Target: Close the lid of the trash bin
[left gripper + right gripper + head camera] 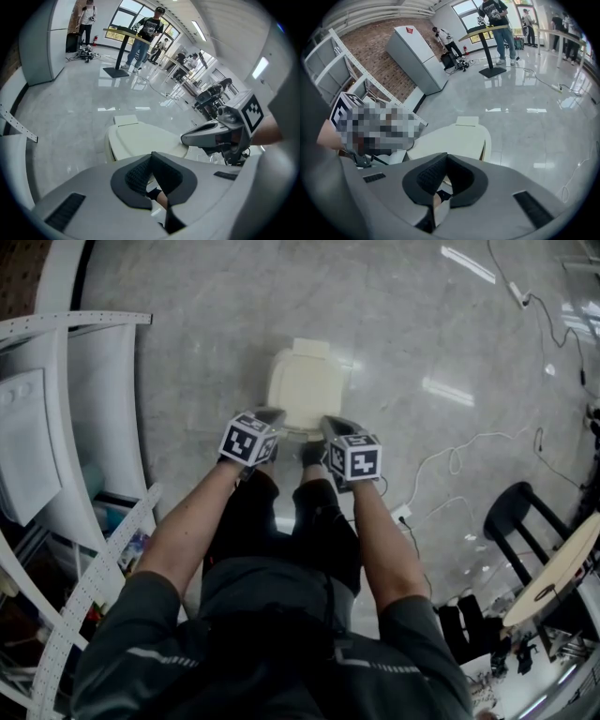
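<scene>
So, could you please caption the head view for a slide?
Both shut and empty, the left gripper and right gripper hover at the near edge of the cream trash bin, lid down.

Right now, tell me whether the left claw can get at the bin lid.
Probably yes: the left claw hangs right by the lid's near edge, with nothing between them.

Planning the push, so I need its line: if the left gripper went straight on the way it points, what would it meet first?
The left gripper would probably meet the cream trash bin lid first, just beyond its tips; depth is unclear.
</scene>
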Demonstrator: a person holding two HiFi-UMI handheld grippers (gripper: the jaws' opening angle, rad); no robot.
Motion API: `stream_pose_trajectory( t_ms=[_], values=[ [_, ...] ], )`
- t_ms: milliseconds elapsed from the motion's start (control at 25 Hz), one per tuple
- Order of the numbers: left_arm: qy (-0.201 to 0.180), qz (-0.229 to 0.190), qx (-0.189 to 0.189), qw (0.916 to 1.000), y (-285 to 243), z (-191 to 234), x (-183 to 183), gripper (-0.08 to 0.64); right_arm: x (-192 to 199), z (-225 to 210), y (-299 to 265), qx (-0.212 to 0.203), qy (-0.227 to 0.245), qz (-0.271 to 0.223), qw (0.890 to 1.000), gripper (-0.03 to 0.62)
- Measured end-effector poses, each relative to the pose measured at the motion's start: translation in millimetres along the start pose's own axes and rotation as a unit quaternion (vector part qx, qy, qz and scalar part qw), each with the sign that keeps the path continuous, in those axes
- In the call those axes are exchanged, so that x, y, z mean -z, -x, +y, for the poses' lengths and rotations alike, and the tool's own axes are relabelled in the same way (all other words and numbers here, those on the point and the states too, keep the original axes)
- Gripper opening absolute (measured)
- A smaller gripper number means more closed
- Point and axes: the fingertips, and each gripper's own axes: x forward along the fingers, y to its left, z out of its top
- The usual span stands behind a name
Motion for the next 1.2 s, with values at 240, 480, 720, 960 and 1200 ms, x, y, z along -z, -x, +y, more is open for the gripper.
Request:
stream_pose_trajectory(
  t_ms=[240,480,720,960,1200],
  values=[
    [0.005,0.019,-0.001,0.9998,-16,0,27,0.002,30,-4,-11,-0.005,-0.019,0.016,1.000,0.011],
    [0.000,0.045,0.001,0.9990,-36,4,53,0.002,61,-8,-29,-0.006,-0.021,0.048,0.999,0.011],
    [0.021,0.064,0.000,0.9977,-59,12,74,0.002,79,-14,-51,-0.007,-0.021,0.072,0.997,0.012],
    [0.024,0.076,-0.002,0.9968,-73,17,83,0.002,85,-17,-68,-0.008,-0.020,0.079,0.997,0.011],
    [0.027,0.083,0.004,0.9962,-82,19,88,0.002,89,-20,-79,0.002,-0.012,0.092,0.996,0.011]
  ],
)
